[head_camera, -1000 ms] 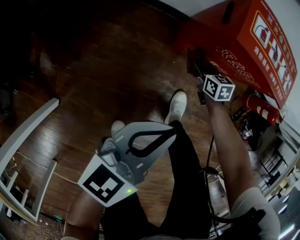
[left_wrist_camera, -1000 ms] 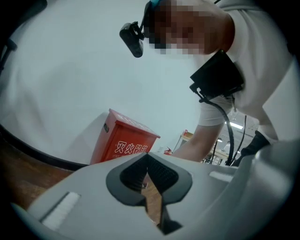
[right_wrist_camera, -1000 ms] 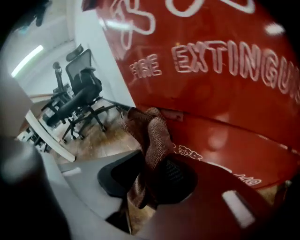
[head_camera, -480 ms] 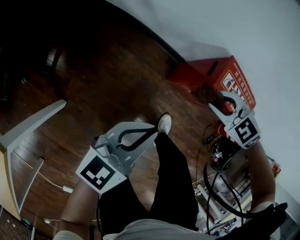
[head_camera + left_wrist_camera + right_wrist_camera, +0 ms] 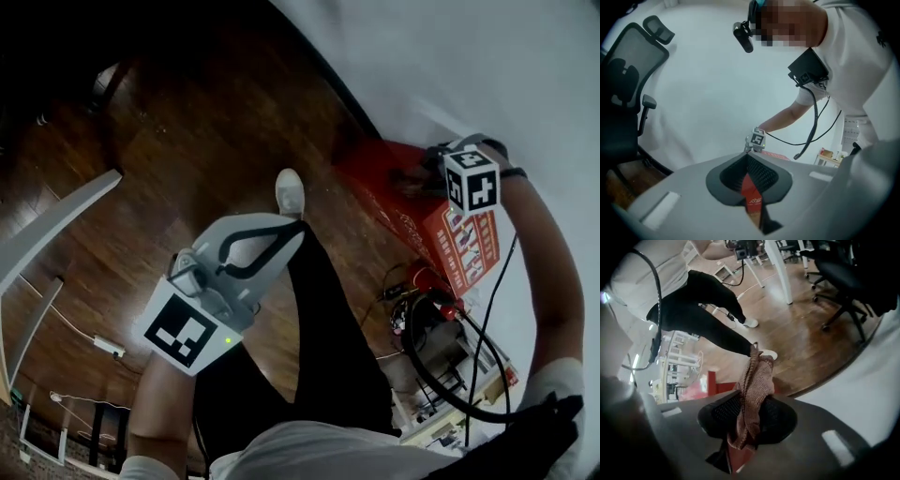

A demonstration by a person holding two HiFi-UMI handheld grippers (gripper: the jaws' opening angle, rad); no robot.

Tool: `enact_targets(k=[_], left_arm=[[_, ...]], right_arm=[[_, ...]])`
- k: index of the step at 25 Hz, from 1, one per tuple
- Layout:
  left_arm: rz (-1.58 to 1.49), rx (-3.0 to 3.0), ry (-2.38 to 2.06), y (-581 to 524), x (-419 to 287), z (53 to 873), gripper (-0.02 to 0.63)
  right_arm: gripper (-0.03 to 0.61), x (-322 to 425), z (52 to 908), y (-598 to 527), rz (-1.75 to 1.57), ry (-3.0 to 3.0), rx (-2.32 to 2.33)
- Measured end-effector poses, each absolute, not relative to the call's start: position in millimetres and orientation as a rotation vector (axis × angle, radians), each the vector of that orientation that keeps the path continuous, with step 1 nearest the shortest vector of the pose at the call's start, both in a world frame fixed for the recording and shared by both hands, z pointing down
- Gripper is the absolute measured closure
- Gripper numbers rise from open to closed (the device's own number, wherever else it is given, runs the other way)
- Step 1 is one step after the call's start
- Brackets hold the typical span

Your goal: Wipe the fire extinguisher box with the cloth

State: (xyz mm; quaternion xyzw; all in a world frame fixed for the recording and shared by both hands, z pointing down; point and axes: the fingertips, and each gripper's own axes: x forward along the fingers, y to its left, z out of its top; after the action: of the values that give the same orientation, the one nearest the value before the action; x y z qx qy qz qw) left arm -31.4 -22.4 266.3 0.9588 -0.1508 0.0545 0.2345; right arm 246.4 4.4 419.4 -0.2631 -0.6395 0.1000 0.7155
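Observation:
The red fire extinguisher box point(image 5: 427, 220) stands on the wood floor against the white wall. My right gripper point(image 5: 419, 180) is over the box's top end, shut on a brown knitted cloth point(image 5: 410, 181). In the right gripper view the cloth point(image 5: 757, 380) hangs bunched between the jaws, with the box's red edge point(image 5: 712, 383) just beyond. My left gripper point(image 5: 286, 236) is held low in front of my legs, away from the box, shut and with nothing in it. In the left gripper view a strip of the red box point(image 5: 751, 190) shows through the jaw gap.
A looped black cable point(image 5: 441, 352) and small clutter lie on the floor right of the box. A white table frame point(image 5: 56, 234) stands at the left. My own leg and white shoe point(image 5: 289, 192) point toward the box. A black office chair point(image 5: 843, 277) stands further off.
The right gripper with the cloth has moved up along the box toward the wall. The head view has swung, and the left gripper has stayed low and shut.

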Motion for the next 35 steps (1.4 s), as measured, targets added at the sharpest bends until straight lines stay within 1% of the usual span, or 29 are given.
enact_targets(k=[4, 10, 14, 19, 23, 26, 29, 32, 35], left_arm=[[0.124, 2.568, -0.483, -33.5, -4.2, 286.5, 0.614], [0.155, 2.483, -0.535, -39.9, 1.3, 324.9, 0.614], [0.139, 2.420, -0.596, -43.5, 7.1, 349.2, 0.614], [0.116, 2.385, -0.631, -43.7, 7.8, 384.0, 0.614], [0.103, 2.365, -0.660, -42.0, -1.8, 407.9, 0.614], [0.091, 2.364, -0.664, -34.6, -11.8, 411.2, 0.614], [0.153, 2.425, -0.638, -20.3, -27.1, 402.1, 0.614], [0.250, 2.518, -0.621, -14.1, -68.0, 365.9, 0.614], [0.274, 2.571, -0.634, -12.3, -118.4, 307.4, 0.614]], right_arm=[[0.479, 272.5, 495.5, 17.4, 0.267, -1.304, -0.765], [0.479, 272.5, 595.3, 23.8, 0.263, -1.221, -0.884], [0.479, 284.4, 660.7, 24.1, 0.266, -1.108, -0.867], [0.479, 295.1, 740.9, 21.6, 0.151, -1.018, -0.872], [0.479, 302.4, 779.4, 11.1, 0.122, -1.009, -0.797], [0.479, 284.0, 777.2, -5.3, 0.076, -1.092, -0.692], [0.479, 250.4, 746.3, -40.8, 0.010, -1.198, -0.516], [0.479, 237.0, 672.9, -80.1, -0.055, -1.197, -0.321], [0.479, 211.3, 560.0, -119.8, -0.099, -1.247, -0.056]])
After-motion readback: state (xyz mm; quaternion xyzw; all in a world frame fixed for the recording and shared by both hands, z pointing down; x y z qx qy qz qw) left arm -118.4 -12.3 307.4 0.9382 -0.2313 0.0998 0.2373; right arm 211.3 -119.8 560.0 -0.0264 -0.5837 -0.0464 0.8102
